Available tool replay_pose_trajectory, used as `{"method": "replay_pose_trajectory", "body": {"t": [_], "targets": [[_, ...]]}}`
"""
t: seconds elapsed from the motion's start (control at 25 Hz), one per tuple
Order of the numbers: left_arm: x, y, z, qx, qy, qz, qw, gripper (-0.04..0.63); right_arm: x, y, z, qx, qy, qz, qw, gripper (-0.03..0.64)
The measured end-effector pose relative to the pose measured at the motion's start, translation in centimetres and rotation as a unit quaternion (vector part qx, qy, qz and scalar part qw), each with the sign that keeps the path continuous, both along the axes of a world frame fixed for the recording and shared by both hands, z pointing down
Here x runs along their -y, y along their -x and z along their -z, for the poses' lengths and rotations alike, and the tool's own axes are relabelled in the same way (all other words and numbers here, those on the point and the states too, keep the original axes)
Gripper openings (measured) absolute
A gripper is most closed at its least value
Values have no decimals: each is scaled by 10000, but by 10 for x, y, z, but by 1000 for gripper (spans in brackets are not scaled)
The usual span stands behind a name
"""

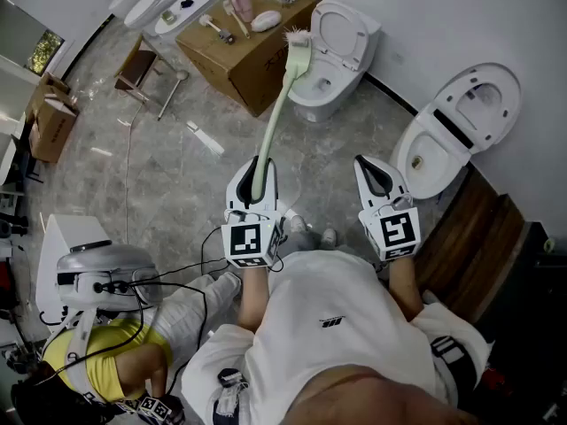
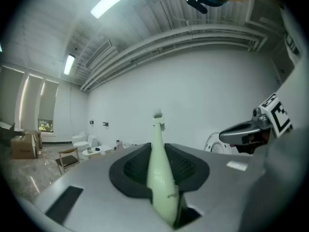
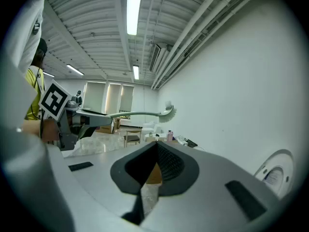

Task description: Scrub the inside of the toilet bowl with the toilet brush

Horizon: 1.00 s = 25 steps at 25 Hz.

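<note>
The left gripper (image 1: pixel 255 177) is clamped on the lower handle of the pale green toilet brush (image 1: pixel 282 96), whose shaft runs away from the person, with the bristle head (image 1: pixel 298 39) raised in the air near the far toilet (image 1: pixel 347 35), not in any bowl. The right gripper (image 1: pixel 372 171) has its jaws drawn together on nothing and hangs near the second toilet (image 1: pixel 461 104) at the right, whose seat and lid also stand open. Which bowl is meant cannot be told, though the brush points toward the far one. To do this step well, the head probably has to tip downward and enter the bowl from above, clear of the raised seat, before any scrubbing stroke. The grip sits low on a long, slim handle, so the head will likely swing and the handle may twist between the pads under sideways pressure; firm, short strokes round the inner wall seem safer than wide sweeps. The cardboard box (image 1: pixel 232 60) just left of the far toilet should be kept clear of the handle.
</note>
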State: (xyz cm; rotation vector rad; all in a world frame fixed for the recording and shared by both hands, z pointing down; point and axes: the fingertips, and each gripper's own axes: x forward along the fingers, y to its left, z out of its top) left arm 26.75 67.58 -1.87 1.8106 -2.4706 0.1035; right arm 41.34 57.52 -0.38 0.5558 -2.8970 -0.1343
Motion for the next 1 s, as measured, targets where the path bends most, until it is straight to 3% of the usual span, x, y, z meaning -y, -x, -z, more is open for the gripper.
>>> {"method": "replay_pose_trajectory", "body": {"t": [0.4, 1.0], "targets": [[-2, -26, -13, 52, 63, -82, 9999, 95, 4, -17, -6, 252, 301, 48, 9992, -6], [39, 8, -21, 32, 165, -5, 9999, 95, 40, 26, -18, 41, 297, 314, 9991, -6]]}}
